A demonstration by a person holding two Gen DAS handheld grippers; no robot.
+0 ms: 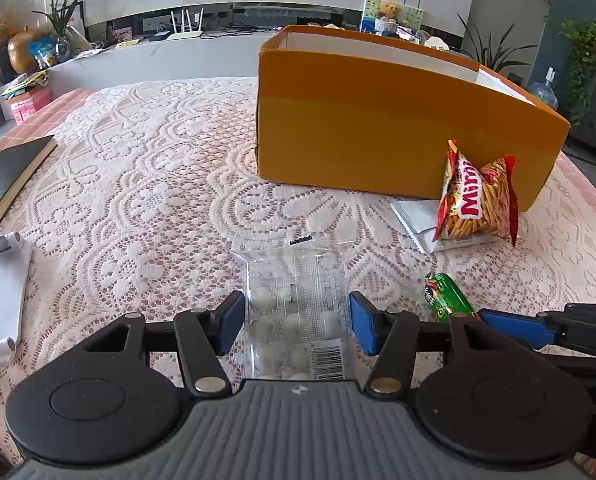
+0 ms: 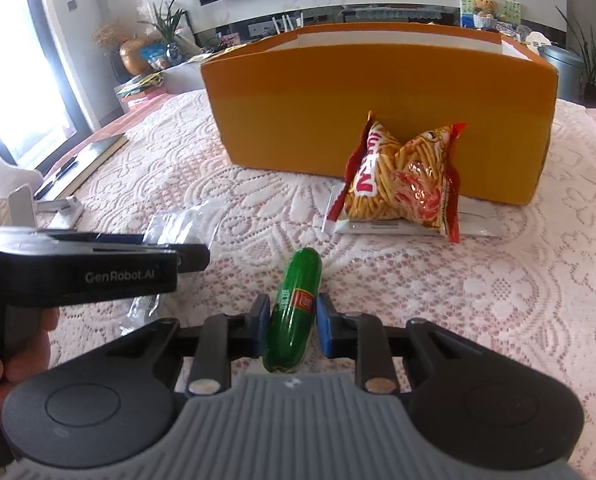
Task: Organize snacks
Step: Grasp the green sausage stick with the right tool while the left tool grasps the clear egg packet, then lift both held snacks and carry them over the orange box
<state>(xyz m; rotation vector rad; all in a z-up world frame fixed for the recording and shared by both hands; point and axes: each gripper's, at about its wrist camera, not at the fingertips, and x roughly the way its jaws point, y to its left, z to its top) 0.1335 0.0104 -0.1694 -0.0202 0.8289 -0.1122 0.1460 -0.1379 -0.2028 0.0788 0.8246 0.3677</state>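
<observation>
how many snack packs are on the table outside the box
4: clear bag of white balls in the left gripper, green pack in the right gripper, red chip bag against the box, on a white packet. Box contents hidden.

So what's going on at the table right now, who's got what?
A person works two handheld grippers over the lace-covered table. The left gripper straddles a clear bag of white candies, fingers apart, not pinching it. The right gripper has a green sausage-shaped snack between its fingers, close around it; contact is unclear. A red chip bag leans against the orange box.
</observation>
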